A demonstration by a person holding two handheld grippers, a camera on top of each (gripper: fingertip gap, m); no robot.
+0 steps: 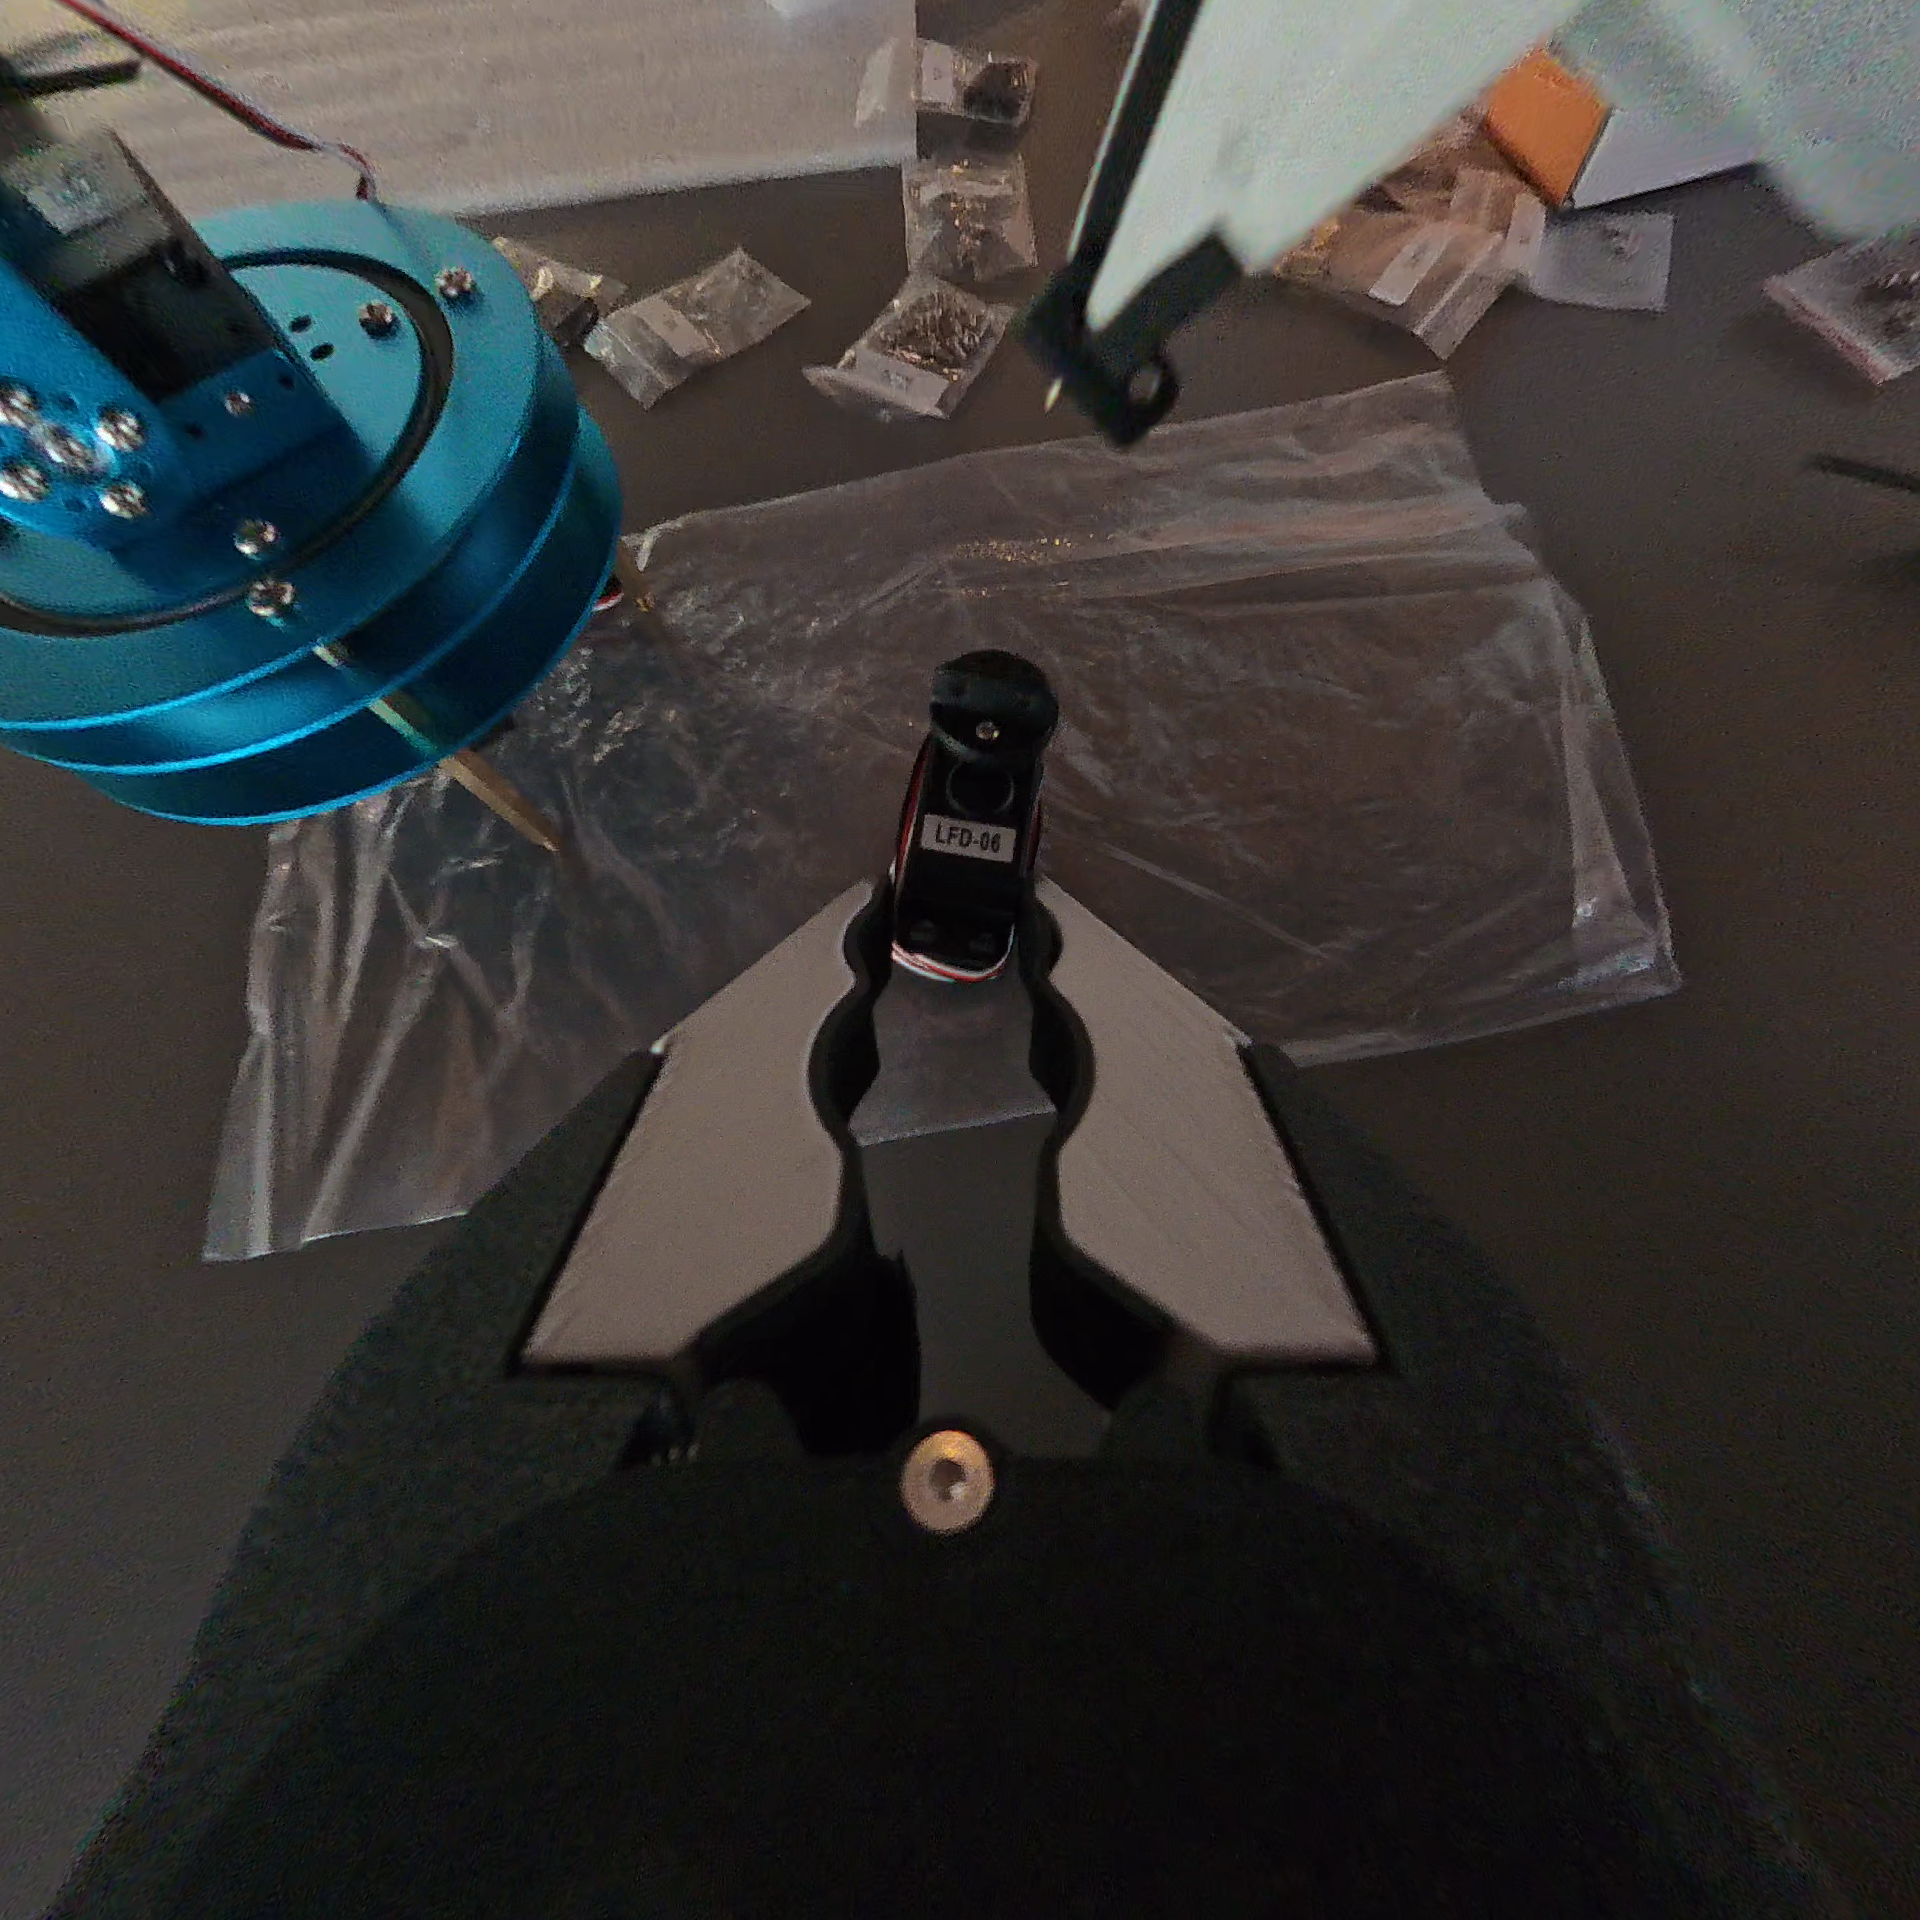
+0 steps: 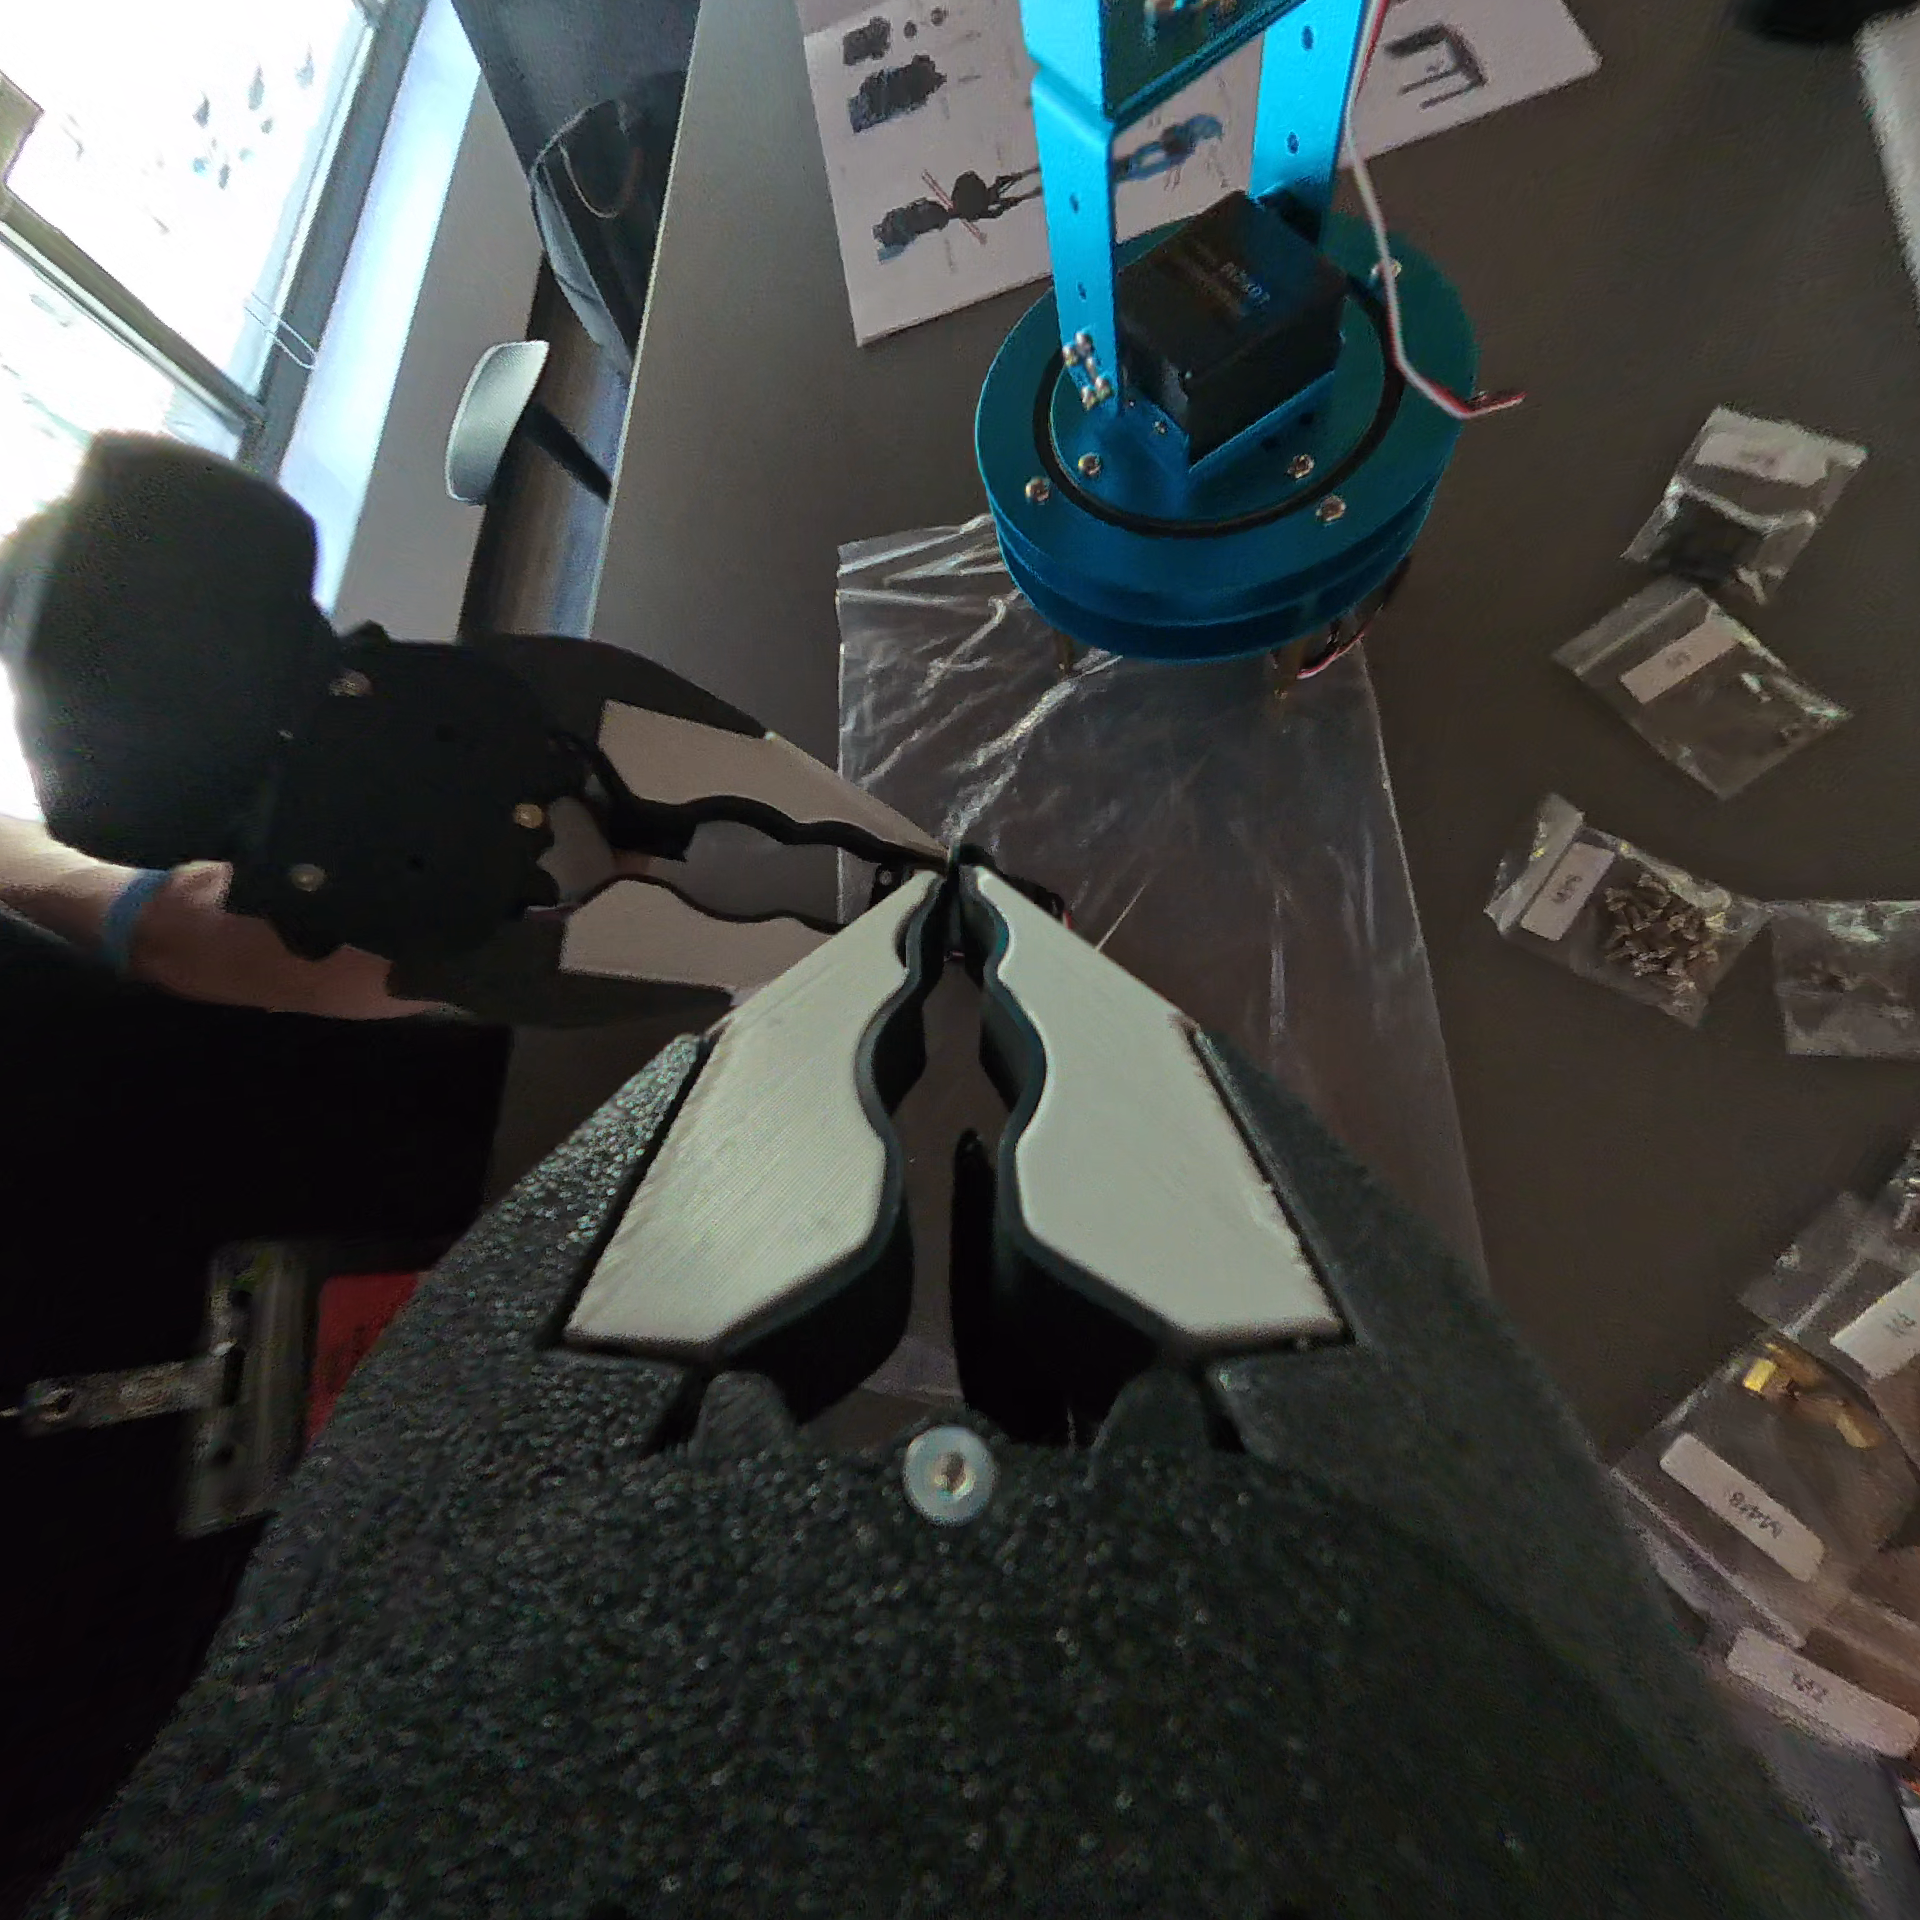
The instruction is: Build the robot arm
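While left jaws grip servo point(image 1: 966, 831), right view hides it

An office-like room used as a hobby electronics assembly bench

A dark table point(image 2: 748, 395) was strewn with small labelled bags of screws point(image 2: 1621, 914), a printed instruction sheet point(image 2: 935, 187) and a part-built blue metal turntable base point(image 2: 1226, 499); a window point(image 2: 156, 208) and a grey chair point(image 2: 488, 416) were seen behind.

Both wrist views look down, perhaps steeply, sharing plastic sheet point(image 1: 1247, 727).
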